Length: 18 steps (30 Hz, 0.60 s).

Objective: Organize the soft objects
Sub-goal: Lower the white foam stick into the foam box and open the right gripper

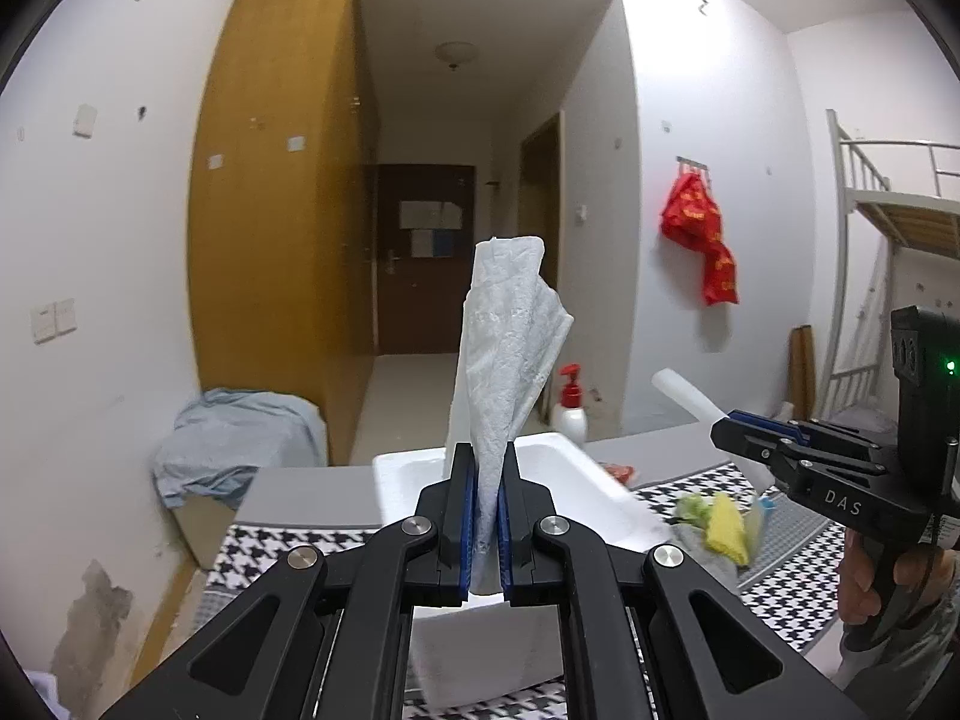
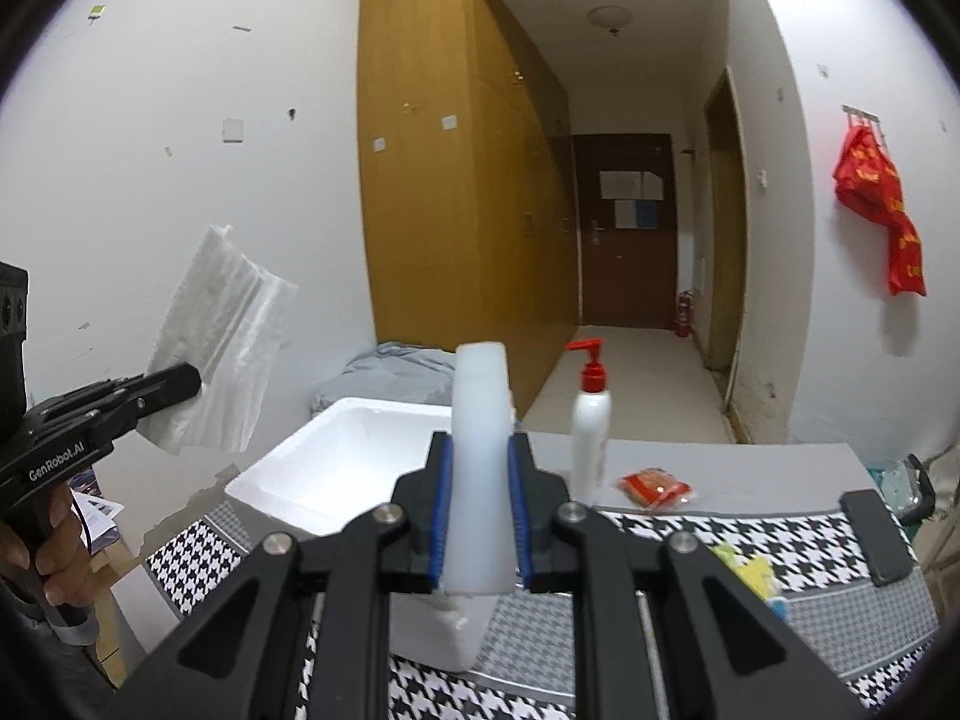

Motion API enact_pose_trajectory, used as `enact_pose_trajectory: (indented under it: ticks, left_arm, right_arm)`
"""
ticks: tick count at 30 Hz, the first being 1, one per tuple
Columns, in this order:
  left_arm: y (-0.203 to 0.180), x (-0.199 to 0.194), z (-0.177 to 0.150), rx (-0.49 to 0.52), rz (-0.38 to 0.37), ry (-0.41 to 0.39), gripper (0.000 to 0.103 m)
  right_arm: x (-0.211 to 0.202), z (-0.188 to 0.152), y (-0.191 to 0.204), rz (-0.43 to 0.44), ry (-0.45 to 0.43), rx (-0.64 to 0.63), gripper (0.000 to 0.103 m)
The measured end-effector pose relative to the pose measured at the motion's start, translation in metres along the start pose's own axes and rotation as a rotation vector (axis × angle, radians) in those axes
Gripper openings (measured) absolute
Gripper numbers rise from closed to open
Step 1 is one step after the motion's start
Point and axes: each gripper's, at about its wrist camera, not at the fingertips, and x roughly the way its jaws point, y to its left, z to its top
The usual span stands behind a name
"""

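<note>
Holding a crumpled white paper tissue (image 1: 510, 354) upright in my left tool (image 1: 491, 510), clamped shut on it, I hover above the white foam box (image 1: 594, 480) on the houndstooth-covered table (image 1: 270, 546). My right tool (image 2: 480, 510) grips a pale translucent foam strip (image 2: 480, 420). To place well, I should lower each piece inside the box walls before releasing.

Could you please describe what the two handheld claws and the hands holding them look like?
Both are matte black linkage frames with silver pivot rivets and blue ribbed pads. The right claw reads "DAS" on its side and shows a green light on its body; the left claw reads "GenRobot.AI". Bare hands grip black pistol handles; no cables are clearly visible.
</note>
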Motion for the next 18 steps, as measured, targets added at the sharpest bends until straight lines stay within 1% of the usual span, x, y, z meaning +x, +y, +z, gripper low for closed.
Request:
enact_pose_trajectory:
  ticks: [7, 13, 18]
  left_arm:
    - [0.020, -0.007, -0.006, -0.020, 0.052, 0.004, 0.007]
    - [0.034, -0.006, -0.005, -0.043, 0.066, 0.002, 0.007]
    - [0.038, -0.003, -0.006, -0.046, 0.066, 0.004, 0.007]
  right_arm:
    - [0.022, 0.004, 0.020, 0.050, 0.020, -0.020, 0.020]
    - [0.041, 0.004, 0.036, 0.082, 0.048, -0.022, 0.020]
    - [0.053, 0.005, 0.048, 0.092, 0.067, -0.024, 0.020]
